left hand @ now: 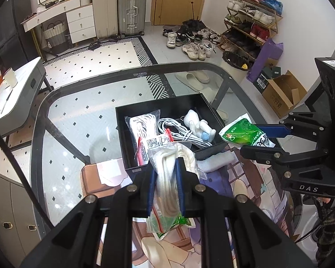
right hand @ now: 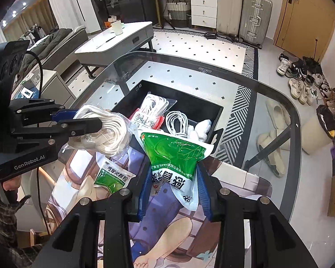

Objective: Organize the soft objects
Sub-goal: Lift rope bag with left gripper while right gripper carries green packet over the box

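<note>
My left gripper is shut on a clear bag of white rope, held above the near edge of the black box; it also shows in the right wrist view. My right gripper is shut on a green and white packet, held just right of the box; it shows in the left wrist view. The box holds a bagged white rope, a grey cable coil and a white plush toy.
A small green packet lies on the printed mat on the glass table. A white foam piece lies beside the box. Shoes, suitcases and a cardboard box stand on the floor beyond.
</note>
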